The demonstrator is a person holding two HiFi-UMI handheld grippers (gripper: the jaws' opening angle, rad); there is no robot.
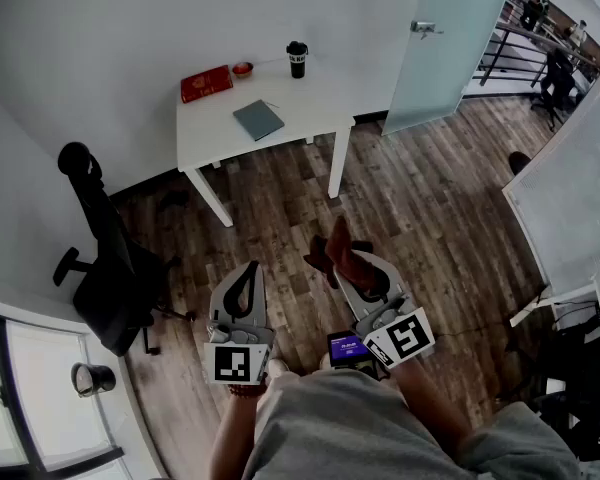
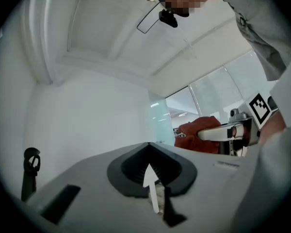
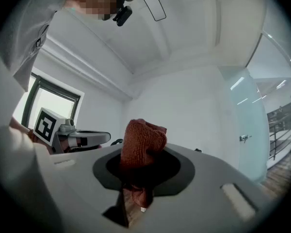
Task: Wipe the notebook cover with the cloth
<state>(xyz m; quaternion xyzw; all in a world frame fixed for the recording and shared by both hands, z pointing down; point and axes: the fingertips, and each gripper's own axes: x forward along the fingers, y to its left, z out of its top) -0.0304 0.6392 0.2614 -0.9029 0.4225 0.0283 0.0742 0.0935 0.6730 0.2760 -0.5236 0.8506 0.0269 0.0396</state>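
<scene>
A grey notebook [image 1: 258, 119] lies flat on the white table [image 1: 315, 103] far ahead of me. My right gripper [image 1: 352, 265] is held near my waist, well short of the table, shut on a rust-red cloth [image 1: 336, 253] that sticks up out of its jaws. That cloth [image 3: 141, 144] fills the jaw gap in the right gripper view. My left gripper [image 1: 242, 286] hangs beside it, shut and holding nothing. In the left gripper view the jaws [image 2: 149, 171] point up at the wall and ceiling, with the red cloth [image 2: 199, 132] off to the right.
On the table stand a red book [image 1: 206, 83], a small red bowl [image 1: 242, 69] and a black cup [image 1: 297, 58]. A black office chair [image 1: 105, 258] stands left on the wood floor. A frosted glass door [image 1: 445, 43] is at the right.
</scene>
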